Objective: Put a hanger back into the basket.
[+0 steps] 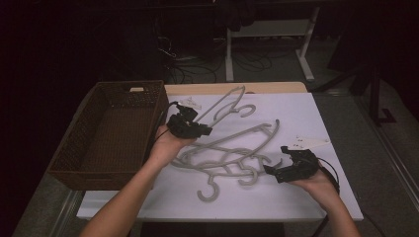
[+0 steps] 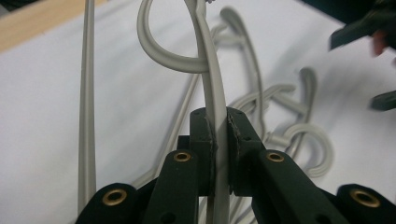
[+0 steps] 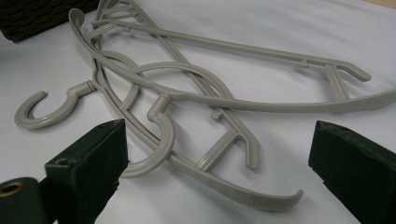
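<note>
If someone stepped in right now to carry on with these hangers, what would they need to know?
Left gripper: shut on one grey hanger, raised off the table near the basket.
Right gripper: open, holding nothing, beside the pile.
Other hangers: tangled in a heap on the white table.
Wicker basket: looks empty.
Done: one hanger picked up.
Left: probably put it in the basket, then the rest.

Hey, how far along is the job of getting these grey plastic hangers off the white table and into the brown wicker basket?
Nothing looks done: the brown wicker basket shows no hanger inside. In hand: the left gripper is shut on one grey plastic hanger, raised beside the basket. Left: the pile of grey hangers lying tangled on the white table, with the right gripper open in front of them.
</note>
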Motion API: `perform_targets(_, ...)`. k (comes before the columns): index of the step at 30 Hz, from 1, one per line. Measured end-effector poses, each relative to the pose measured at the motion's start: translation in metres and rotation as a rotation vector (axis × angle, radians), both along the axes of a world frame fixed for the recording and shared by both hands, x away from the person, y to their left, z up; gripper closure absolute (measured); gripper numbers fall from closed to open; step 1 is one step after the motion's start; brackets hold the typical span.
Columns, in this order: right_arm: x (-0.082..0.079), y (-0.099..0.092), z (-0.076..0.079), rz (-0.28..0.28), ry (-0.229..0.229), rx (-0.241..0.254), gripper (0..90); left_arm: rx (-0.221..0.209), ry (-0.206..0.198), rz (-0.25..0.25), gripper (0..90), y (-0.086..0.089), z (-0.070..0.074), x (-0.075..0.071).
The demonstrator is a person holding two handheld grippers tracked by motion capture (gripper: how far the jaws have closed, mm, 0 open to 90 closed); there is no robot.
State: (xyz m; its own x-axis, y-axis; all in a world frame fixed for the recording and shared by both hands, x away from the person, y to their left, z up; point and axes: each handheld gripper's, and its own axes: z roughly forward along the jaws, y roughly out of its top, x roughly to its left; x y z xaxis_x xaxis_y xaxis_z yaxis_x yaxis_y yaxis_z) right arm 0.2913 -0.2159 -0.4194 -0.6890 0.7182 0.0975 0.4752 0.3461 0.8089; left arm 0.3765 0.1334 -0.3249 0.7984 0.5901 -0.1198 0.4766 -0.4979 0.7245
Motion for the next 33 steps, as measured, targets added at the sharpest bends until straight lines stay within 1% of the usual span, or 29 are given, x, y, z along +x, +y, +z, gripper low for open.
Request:
perform_targets(5,-0.004,-0.003,-0.009,-0.007,-0.008,0.021,1.9,-0.01,-0.011,-0.009,82.8,0.014,0.026,0.001)
perform_targets(7,-0.006,-0.005,-0.013,-0.008,0.001,0.036,1.9,-0.018,-0.011,-0.016,82.8,0.021,0.034,0.001)
perform_targets(11,-0.007,-0.005,-0.018,-0.006,0.007,0.031,1.1,-0.033,-0.01,-0.029,82.8,0.037,0.049,0.001)
perform_targets(14,-0.005,-0.005,-0.019,-0.013,0.01,0.03,0.9,-0.029,-0.03,-0.032,82.8,0.05,0.06,-0.001)
perform_targets(17,-0.006,-0.005,-0.019,-0.014,0.009,0.028,0.9,-0.021,-0.06,-0.037,82.8,0.065,0.07,-0.004)
perform_targets(18,-0.006,-0.005,-0.02,-0.014,0.007,0.027,0.9,-0.012,-0.07,-0.037,82.8,0.07,0.073,-0.005)
perform_targets(21,-0.006,-0.004,-0.02,-0.013,0.009,0.018,0.9,0.0,-0.09,-0.028,82.8,0.089,0.078,-0.007)
perform_targets(24,-0.005,-0.004,-0.021,-0.011,0.005,0.014,0.9,0.003,-0.102,-0.014,82.9,0.109,0.08,-0.01)
perform_targets(26,-0.005,-0.004,-0.02,-0.015,0.009,0.02,0.9,0.001,-0.11,-0.002,82.9,0.123,0.081,-0.012)
perform_targets(30,-0.004,-0.005,-0.02,-0.018,0.01,0.02,0.9,0.002,-0.109,0.031,82.9,0.15,0.078,-0.017)
perform_targets(33,-0.004,-0.006,-0.02,-0.022,0.009,0.019,0.9,-0.005,-0.102,0.064,82.9,0.172,0.073,-0.022)
